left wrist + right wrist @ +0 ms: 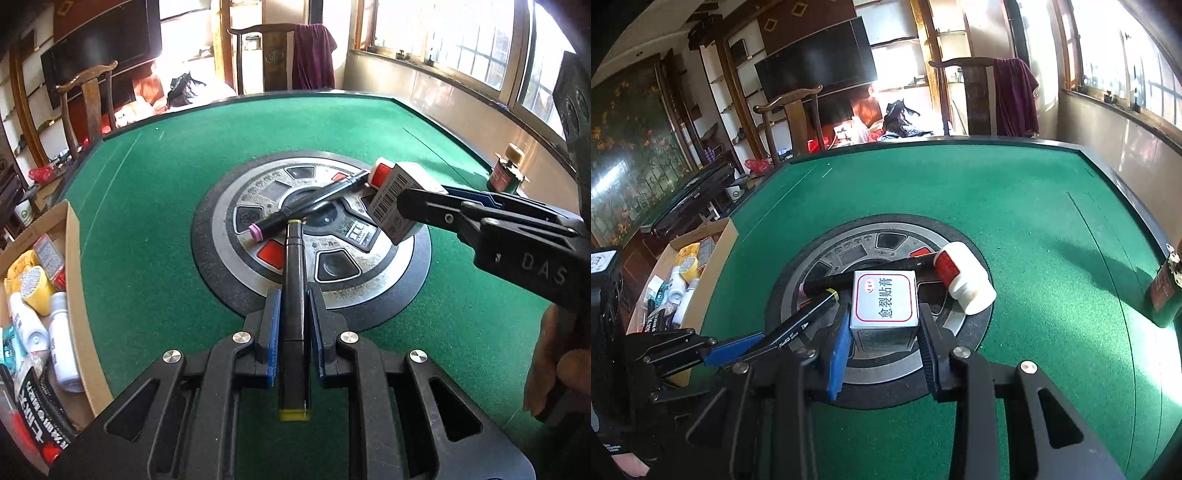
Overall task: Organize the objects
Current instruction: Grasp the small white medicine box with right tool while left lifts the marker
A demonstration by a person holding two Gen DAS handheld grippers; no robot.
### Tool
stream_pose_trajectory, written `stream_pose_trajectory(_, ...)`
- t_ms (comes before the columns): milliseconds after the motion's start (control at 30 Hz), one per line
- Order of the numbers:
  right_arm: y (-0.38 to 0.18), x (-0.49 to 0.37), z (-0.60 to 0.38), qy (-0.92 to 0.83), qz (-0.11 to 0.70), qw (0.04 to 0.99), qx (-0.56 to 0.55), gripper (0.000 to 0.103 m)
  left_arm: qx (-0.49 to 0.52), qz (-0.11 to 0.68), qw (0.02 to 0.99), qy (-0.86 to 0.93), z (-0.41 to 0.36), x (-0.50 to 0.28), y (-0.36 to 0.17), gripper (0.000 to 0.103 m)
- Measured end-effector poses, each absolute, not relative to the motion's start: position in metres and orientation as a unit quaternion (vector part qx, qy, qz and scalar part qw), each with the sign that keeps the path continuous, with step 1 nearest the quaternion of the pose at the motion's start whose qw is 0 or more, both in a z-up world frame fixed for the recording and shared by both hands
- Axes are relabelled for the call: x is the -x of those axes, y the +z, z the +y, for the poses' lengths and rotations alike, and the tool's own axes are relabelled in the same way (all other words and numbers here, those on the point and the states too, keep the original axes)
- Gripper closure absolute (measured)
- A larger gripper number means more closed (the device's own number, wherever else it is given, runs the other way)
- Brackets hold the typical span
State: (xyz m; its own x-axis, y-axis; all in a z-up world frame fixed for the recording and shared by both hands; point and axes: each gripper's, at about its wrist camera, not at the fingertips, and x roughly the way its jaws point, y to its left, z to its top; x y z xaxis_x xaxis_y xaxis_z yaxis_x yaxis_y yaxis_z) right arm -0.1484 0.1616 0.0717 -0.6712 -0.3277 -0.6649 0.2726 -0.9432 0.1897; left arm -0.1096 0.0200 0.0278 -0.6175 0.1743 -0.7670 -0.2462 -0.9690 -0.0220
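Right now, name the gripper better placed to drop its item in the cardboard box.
Left. The left gripper, shut on the yellow-capped marker, is nearer the cardboard box; the right gripper holds the small box farther away.

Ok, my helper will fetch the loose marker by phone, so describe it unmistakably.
On the green felt table, find the round silver hub at its centre. The pink-capped marker lies loose across it, beside a white bottle with a red label. The other marker, the yellow-capped marker, sits in the left gripper.

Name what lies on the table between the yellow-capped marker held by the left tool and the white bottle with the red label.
In the left wrist view, a pink-capped marker lies across the round centre console between the yellow-capped marker and the white bottle.
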Motion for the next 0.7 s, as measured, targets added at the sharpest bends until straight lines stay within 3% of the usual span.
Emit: stream_pose_trajectory(700,0.056,0.151,0.147,-0.900,-0.027,0.172,-0.399,0.069,0.442,0.055,0.105,0.889,0.022,0.121,0.009,0.089)
